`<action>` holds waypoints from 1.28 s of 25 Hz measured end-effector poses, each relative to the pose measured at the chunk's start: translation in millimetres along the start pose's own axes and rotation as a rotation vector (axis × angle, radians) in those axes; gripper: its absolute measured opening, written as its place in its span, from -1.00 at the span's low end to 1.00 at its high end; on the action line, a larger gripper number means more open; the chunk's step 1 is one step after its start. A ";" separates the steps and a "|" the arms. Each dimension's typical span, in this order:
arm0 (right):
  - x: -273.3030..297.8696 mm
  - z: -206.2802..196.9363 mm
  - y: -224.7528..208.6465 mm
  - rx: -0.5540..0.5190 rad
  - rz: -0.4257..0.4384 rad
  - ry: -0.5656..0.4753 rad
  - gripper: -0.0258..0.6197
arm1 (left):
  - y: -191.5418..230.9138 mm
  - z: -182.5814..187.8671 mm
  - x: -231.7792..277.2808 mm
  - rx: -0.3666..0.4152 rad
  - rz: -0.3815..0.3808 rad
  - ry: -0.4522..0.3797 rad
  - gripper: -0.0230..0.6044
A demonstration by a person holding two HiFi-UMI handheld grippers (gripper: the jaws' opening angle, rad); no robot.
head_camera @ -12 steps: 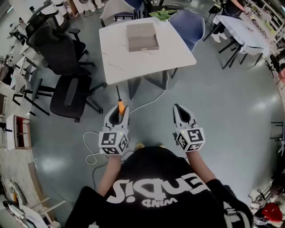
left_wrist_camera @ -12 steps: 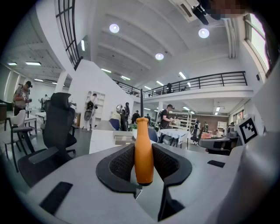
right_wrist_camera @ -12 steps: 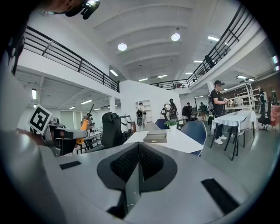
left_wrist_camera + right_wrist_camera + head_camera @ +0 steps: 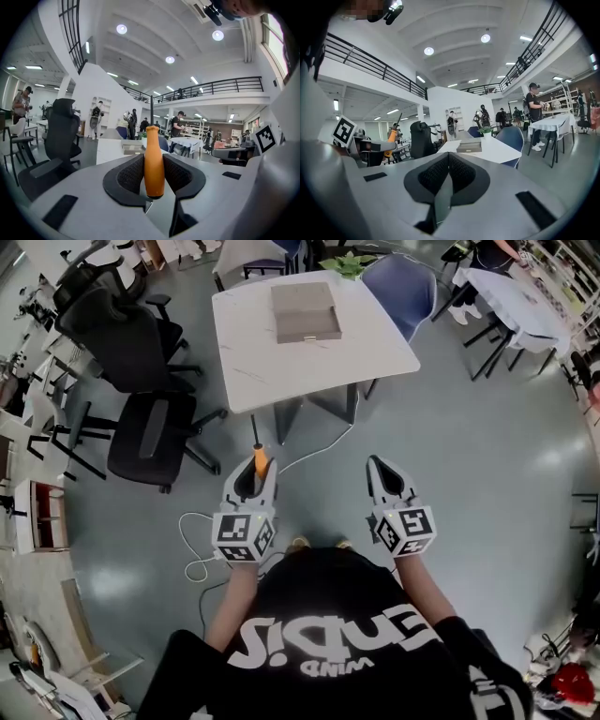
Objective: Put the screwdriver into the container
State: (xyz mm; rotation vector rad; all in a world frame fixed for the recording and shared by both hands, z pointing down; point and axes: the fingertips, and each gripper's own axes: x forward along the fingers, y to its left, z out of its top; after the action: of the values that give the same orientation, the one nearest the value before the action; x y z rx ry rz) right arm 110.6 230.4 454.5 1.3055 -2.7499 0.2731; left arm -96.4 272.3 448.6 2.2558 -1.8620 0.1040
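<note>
My left gripper (image 4: 253,476) is shut on the orange handle of the screwdriver (image 4: 260,463), whose dark shaft points forward and up. In the left gripper view the handle (image 4: 153,159) stands upright, pinched between the black pads of the left gripper (image 4: 153,155). The grey open container (image 4: 305,313) lies on a white table (image 4: 375,352) ahead, well beyond both grippers. It also shows small in the left gripper view (image 4: 132,146) and in the right gripper view (image 4: 468,146). My right gripper (image 4: 377,468) (image 4: 448,157) is shut with nothing in it, level with the left one.
Two black office chairs (image 4: 141,343) (image 4: 150,437) stand left of the table, and a blue chair (image 4: 398,292) behind it. A white cable (image 4: 202,559) trails on the grey floor near the person's feet. Another white table (image 4: 511,296) is far right.
Hardly anything: the table and container have shifted slightly in the head view, and both grippers sit a touch lower. The screwdriver stays in the left gripper.
</note>
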 end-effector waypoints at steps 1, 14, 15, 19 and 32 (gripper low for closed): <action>1.8 -0.2 1.8 0.001 -0.001 0.003 -0.88 | 2.4 1.2 0.5 0.003 -0.004 0.000 -0.51; 34.6 -10.2 7.5 0.006 -0.096 -0.007 -0.88 | 35.6 6.6 27.3 0.039 -0.084 -0.010 -0.51; 38.2 -7.7 6.6 0.004 -0.101 -0.007 -0.88 | 38.1 8.1 30.1 0.041 -0.088 -0.009 -0.51; 54.3 -1.8 -4.2 0.010 -0.121 -0.012 -0.88 | 45.4 11.4 48.1 0.037 -0.099 -0.008 -0.52; 172.1 25.3 -81.1 -0.013 -0.103 -0.028 -0.88 | 79.0 40.0 174.9 0.027 -0.099 -0.037 -0.51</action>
State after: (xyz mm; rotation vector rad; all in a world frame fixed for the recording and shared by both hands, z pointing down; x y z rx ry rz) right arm 64.6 44.5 466.1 1.4532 -2.6904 0.2313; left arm -142.3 81.8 452.3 2.3786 -1.7732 0.0722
